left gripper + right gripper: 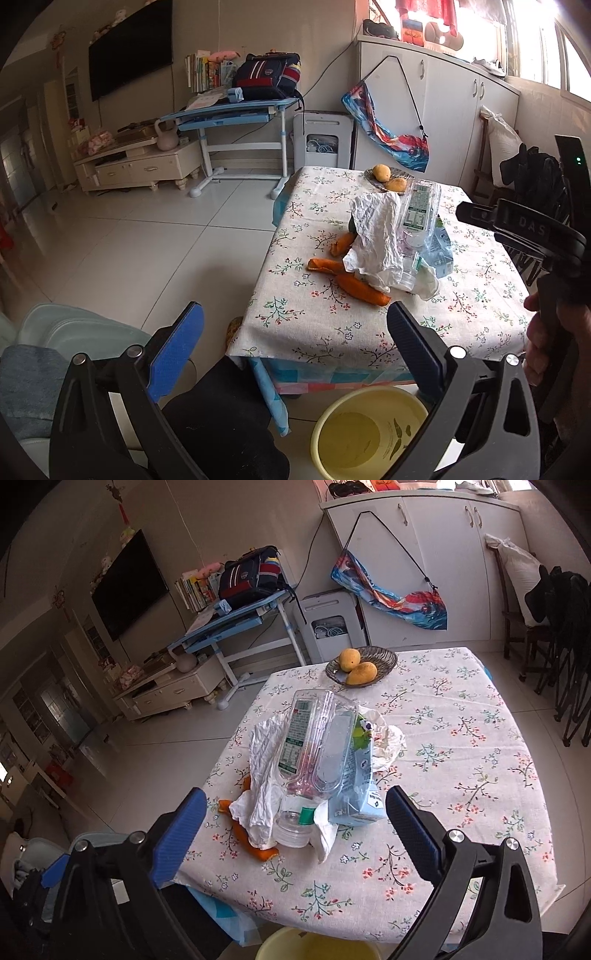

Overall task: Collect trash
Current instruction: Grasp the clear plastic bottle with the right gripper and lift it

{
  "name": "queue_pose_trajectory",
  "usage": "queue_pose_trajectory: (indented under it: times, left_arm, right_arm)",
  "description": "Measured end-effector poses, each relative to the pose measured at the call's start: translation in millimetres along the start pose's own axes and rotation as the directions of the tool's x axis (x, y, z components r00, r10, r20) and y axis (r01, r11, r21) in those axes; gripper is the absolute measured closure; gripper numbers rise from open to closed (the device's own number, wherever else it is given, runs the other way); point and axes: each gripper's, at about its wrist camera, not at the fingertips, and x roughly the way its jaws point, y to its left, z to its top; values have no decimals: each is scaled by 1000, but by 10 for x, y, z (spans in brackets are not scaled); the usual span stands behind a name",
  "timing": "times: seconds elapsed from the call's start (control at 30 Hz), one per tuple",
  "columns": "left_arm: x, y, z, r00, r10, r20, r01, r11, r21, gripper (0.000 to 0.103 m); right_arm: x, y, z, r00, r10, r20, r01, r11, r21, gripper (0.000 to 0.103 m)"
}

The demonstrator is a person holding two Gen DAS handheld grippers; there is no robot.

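Right wrist view first: right tongs (295,812) spread wide and empty, blue pads either side of the trash pile on the worktop (461,738). Directly ahead and close, a crushed clear plastic bottle (314,746), cap end toward the tongs, long axis running away from them toward the fruit bowl (364,664). Leaning on crumpled white paper (264,775) at its left and a pale blue carton (360,790) at its right, with orange peel (240,827) poking out beneath. Neck of the bottle roughly centred between the pads, so probably only a short push forward and a close across the narrow width needed.

From the left wrist view: left tongs (295,339) likewise released and holding nothing, hanging off the near-left corner of the worktop, above a yellow bin (369,432) on the floor. Pile further off here, ahead and slightly right, more orange peel (364,290) the nearest piece. Right tongs (480,218) visible at the far right, level with the pile, gripped by a hand (539,332).

Judged nearer: the right side, aligned with the bottle's axis. Likely risk: loose paper and carton dragged along or tipped off the edge when the bottle lifts. Bin seemingly empty, so collection judged barely begun.
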Motion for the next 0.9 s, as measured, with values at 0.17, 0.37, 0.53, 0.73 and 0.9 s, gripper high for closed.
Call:
queue_pose_trajectory:
  times: [0.17, 0.37, 0.53, 0.73, 0.9]
  left_arm:
    - [122, 24, 4, 1000, 4, -17, -4, 1000, -5, 7]
    - [302, 39, 32, 999, -1, -38, 1, 1000, -8, 7]
    - [416, -2, 57, 999, -12, -47, 13, 1000, 2, 7]
    - [564, -103, 120, 998, -21, -52, 22, 1000, 21, 7]
    - [697, -239, 250, 999, -39, -29, 40, 998, 39, 7]
  right_arm:
    - [416, -170, 80, 997, 35, -67, -30, 997, 76, 21]
    - [743, -324, 165, 992, 64, -110, -52, 992, 115, 21]
    - [932, -400, 238, 986, 107, -131, -88, 986, 143, 21]
    - [1052, -388, 321, 976, 163, -143, -142, 979, 148, 38]
    - [954, -386, 348, 972, 205, -113, -186, 970, 153, 41]
